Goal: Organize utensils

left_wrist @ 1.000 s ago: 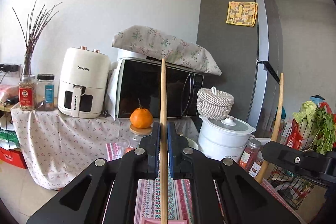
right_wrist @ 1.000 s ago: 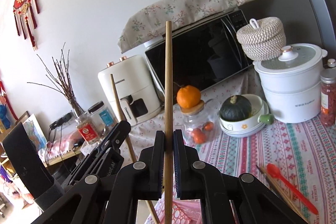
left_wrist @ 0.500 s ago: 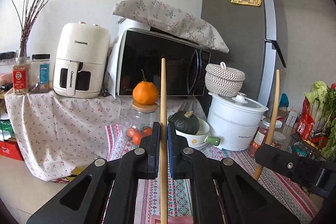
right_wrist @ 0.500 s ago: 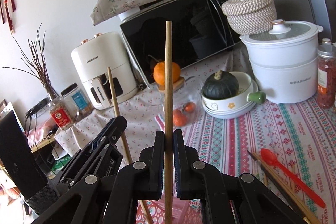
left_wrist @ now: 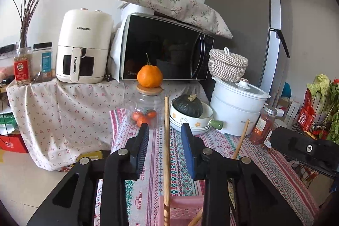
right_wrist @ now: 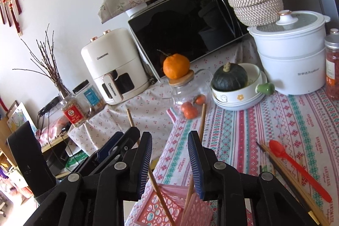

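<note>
A pink openwork utensil holder (right_wrist: 169, 209) stands on the striped tablecloth at the near table edge, below both grippers; it also shows in the left wrist view (left_wrist: 182, 209). Two wooden chopsticks stand in it: one (left_wrist: 167, 151) rises between my left gripper's open jaws, the other (right_wrist: 201, 120) leans beside my right gripper's right finger. My left gripper (left_wrist: 164, 130) is open and empty. My right gripper (right_wrist: 170, 139) is open and empty. A red spoon (right_wrist: 296, 166) and several more chopsticks (right_wrist: 281, 171) lie on the cloth to the right.
Behind stand a glass jar (right_wrist: 188, 96) with an orange on its lid, a bowl with a green squash (right_wrist: 235, 84), a white pot (right_wrist: 292, 56), a microwave (left_wrist: 167, 48), an air fryer (left_wrist: 84, 46) and a spice jar (left_wrist: 262, 124).
Both grippers have opened and let go of their chopsticks, which dropped down into the pink holder. Both views have tilted down toward the table.
</note>
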`<state>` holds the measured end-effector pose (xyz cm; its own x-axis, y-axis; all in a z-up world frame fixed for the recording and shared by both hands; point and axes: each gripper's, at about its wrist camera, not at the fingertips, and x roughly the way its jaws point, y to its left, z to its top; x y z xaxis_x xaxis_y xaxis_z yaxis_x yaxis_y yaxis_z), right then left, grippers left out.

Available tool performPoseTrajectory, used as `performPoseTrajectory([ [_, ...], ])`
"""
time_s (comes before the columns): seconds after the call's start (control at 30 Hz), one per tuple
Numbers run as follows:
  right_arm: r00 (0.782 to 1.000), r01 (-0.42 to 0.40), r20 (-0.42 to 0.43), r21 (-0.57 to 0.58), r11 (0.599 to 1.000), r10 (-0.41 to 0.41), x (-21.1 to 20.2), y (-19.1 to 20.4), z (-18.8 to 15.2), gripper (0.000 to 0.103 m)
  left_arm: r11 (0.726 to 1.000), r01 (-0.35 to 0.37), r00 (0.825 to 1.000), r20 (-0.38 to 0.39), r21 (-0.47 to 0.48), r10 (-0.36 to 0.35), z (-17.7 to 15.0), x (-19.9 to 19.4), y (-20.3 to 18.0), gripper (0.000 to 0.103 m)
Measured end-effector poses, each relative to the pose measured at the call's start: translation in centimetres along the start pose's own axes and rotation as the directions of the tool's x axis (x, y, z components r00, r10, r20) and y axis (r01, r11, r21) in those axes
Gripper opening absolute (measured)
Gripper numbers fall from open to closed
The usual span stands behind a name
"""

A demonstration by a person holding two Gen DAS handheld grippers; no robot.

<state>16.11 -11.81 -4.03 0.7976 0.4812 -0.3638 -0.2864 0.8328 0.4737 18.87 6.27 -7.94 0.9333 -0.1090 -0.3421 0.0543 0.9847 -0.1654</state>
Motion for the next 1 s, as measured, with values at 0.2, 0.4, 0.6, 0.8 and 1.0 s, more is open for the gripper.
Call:
performPoseTrajectory([
  [0.2,0.999,0.035,0.017,-0.008,0.999,-0.034,-3.5,-1.3,1.0,0.050,1.000,-0.008,0.999,-0.044,-0.012,0.007,1.1,-2.2,-0.6,0.067],
  [0.4,0.994,0.113,0.010,0.001,0.994,-0.113,-7.6,-4.1,1.3,0.070,1.000,-0.002,0.994,-0.112,0.002,0.003,1.7,-5.3,-2.6,0.093],
  [0.6,0.980,0.199,-0.005,0.011,0.980,-0.199,-11.6,-6.9,1.4,0.090,1.000,0.004,0.972,-0.235,0.000,-0.004,0.7,-7.4,-5.2,0.100],
  [0.8,0.961,0.273,-0.061,0.057,0.960,-0.270,-13.6,-9.9,0.8,0.096,0.999,0.036,0.934,-0.355,0.007,-0.032,-1.8,-8.2,-8.2,0.101],
  [1.0,0.935,0.338,-0.130,0.044,0.940,-0.330,-14.2,-11.9,-0.2,0.097,0.994,0.090,0.897,-0.439,0.066,-0.052,-4.6,-7.8,-11.2,0.101],
])
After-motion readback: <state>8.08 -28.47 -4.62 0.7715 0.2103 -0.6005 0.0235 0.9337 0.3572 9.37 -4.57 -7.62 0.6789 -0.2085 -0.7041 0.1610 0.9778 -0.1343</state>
